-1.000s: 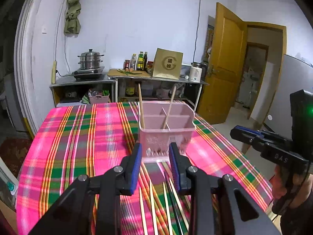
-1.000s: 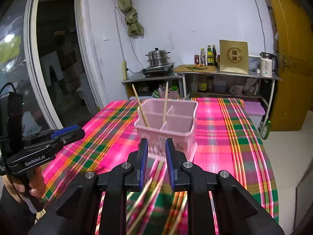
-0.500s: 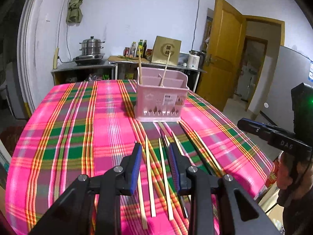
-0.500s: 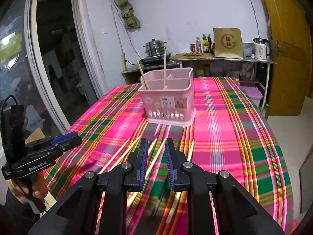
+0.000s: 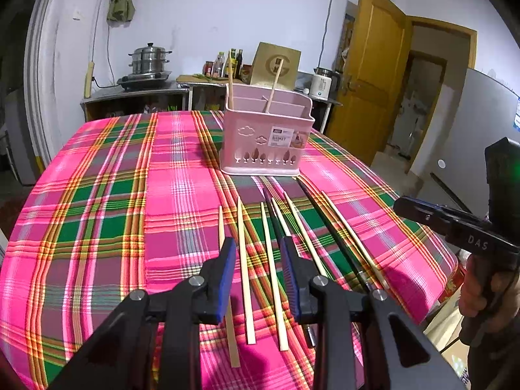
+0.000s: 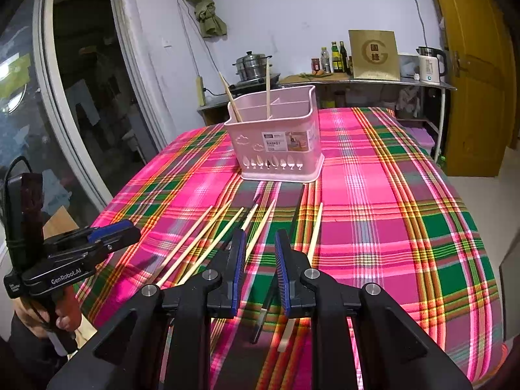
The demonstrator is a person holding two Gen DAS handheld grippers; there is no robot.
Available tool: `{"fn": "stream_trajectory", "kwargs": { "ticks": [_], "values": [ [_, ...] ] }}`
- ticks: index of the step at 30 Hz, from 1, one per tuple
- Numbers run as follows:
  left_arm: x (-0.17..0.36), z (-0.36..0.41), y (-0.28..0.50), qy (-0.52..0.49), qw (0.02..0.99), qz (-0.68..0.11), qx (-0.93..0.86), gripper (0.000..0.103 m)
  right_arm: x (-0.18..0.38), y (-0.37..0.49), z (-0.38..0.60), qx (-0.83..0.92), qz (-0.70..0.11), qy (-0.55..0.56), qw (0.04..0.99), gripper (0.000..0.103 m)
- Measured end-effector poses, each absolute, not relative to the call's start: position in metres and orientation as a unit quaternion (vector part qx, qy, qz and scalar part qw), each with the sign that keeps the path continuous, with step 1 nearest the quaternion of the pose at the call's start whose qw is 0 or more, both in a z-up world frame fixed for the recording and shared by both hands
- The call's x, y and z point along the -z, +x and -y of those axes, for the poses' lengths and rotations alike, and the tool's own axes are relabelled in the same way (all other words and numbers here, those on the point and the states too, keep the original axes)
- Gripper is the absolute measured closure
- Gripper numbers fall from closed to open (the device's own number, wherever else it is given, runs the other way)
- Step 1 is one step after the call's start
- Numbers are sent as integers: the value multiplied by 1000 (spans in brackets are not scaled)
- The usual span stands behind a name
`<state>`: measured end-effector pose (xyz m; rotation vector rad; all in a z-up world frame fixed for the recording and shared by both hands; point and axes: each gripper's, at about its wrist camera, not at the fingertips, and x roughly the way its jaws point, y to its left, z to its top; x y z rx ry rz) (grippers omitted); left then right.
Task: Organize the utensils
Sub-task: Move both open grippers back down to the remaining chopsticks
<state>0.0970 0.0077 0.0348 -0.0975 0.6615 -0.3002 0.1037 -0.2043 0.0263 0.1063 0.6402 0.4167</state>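
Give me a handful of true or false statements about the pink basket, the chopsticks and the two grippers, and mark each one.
1. Two wooden chopsticks stand in the pink basket. True.
2. The basket lies tipped on its side. False: it stands upright on the plaid tablecloth.
3. The left gripper holds a chopstick. False: its jaws stand apart with nothing gripped; the loose chopsticks lie on the cloth below.
4. At least one loose chopstick is black. True.
5. The right gripper is inside the basket. False: it hangs above the chopsticks on the cloth, short of the basket.
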Motion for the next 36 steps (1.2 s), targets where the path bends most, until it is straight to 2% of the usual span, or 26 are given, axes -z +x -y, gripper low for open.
{"fn": "stream_trajectory", "kwargs": {
  "ticks": [21, 31, 36],
  "values": [
    [-6, 13, 201, 9, 898, -411, 158, 73, 7, 180, 172, -184, -393, 38, 900, 86],
    [7, 15, 225, 12, 887, -433, 159, 74, 21, 219, 155, -179, -431, 31, 884, 86],
    [11, 17, 229, 19, 884, -439, 159, 78, 27, 234, 148, -178, -444, 29, 878, 87]
  ]
}}
